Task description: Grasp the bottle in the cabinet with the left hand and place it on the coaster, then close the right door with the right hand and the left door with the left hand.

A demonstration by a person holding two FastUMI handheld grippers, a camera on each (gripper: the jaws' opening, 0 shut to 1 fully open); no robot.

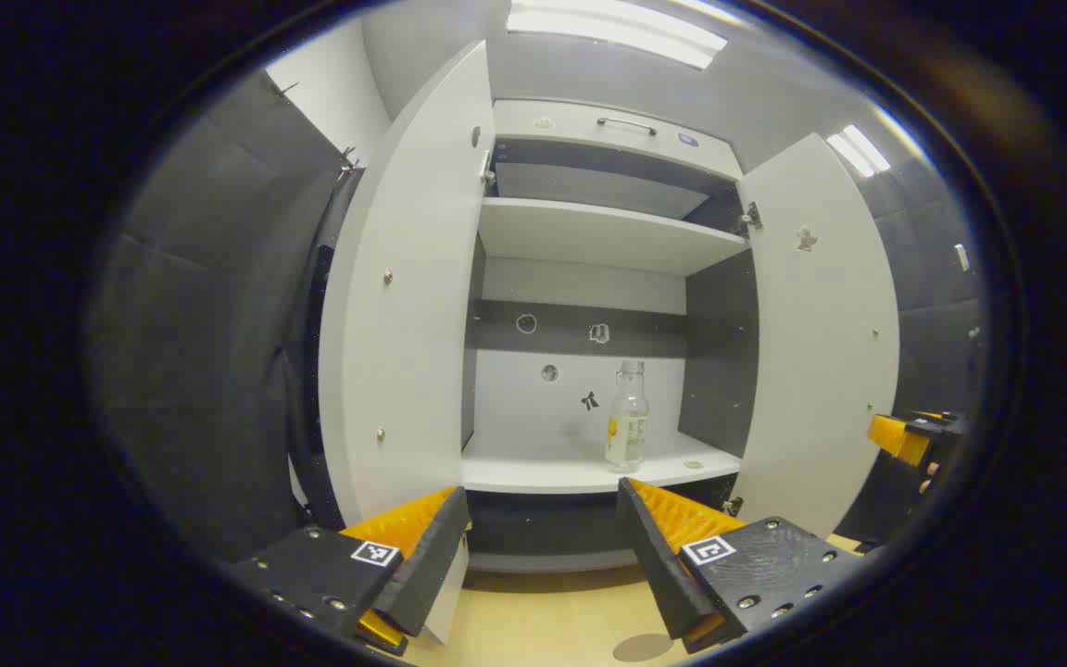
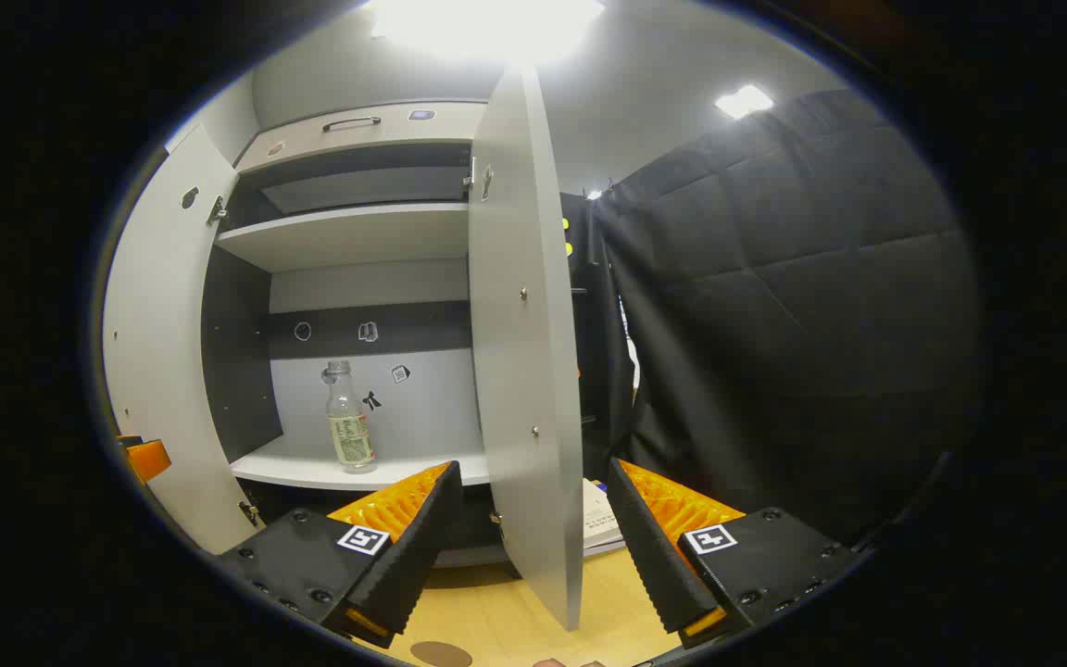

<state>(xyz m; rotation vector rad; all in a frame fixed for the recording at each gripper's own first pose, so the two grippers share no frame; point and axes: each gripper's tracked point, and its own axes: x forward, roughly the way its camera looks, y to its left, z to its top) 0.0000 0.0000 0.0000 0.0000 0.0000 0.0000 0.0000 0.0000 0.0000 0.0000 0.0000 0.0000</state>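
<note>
White boards make up the cabinet [image 1: 589, 232], which stands with both doors swung wide. In the left gripper view the bottle [image 1: 627, 417] sits just right of centre, upright on the lower shelf [image 1: 533, 468], near its front edge. It is clear, with a pale label low on its body. The left door [image 1: 404, 306] fills the centre-left of that frame and the right door [image 1: 821, 333] the centre-right. At the bottom the left gripper [image 1: 543, 547] has its fingers spread apart with nothing between them, well short of the shelf. The coaster [image 1: 642, 647], a dull round disc, lies on the wooden table [image 1: 533, 621] at the bottom edge, just right of centre. At the far right edge the other gripper shows in part.

In the right gripper view the bottle [image 2: 348, 421] stands left of centre on the shelf. The right door [image 2: 529, 352] runs edge-on down the middle of the frame. The right gripper [image 2: 529, 547] is also spread wide and holds nothing; the door's lower edge appears between its fingers, but I cannot tell whether they touch it. The coaster [image 2: 441, 653] lies at the bottom edge.
</note>
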